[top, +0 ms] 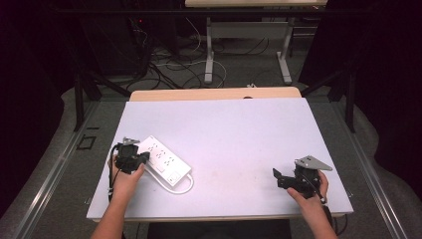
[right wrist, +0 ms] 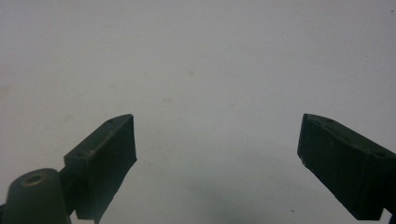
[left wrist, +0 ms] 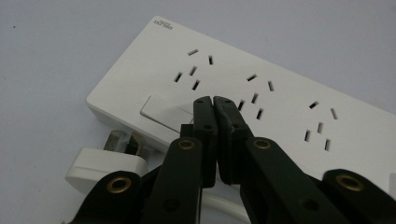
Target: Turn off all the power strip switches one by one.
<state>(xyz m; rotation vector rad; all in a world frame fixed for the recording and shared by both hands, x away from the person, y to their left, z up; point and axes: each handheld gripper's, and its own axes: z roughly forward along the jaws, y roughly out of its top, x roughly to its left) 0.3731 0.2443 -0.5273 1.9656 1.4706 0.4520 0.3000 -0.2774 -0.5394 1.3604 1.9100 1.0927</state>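
Left gripper (left wrist: 213, 100) jaws together over power strip (left wrist: 261, 93) near its switch (left wrist: 161, 111); right gripper (right wrist: 217, 140) jaws apart. Strip likely rigid, light, slippery (grip across long edges).

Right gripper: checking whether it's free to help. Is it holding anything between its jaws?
No: the right gripper has its jaws wide apart with just bare table between them.
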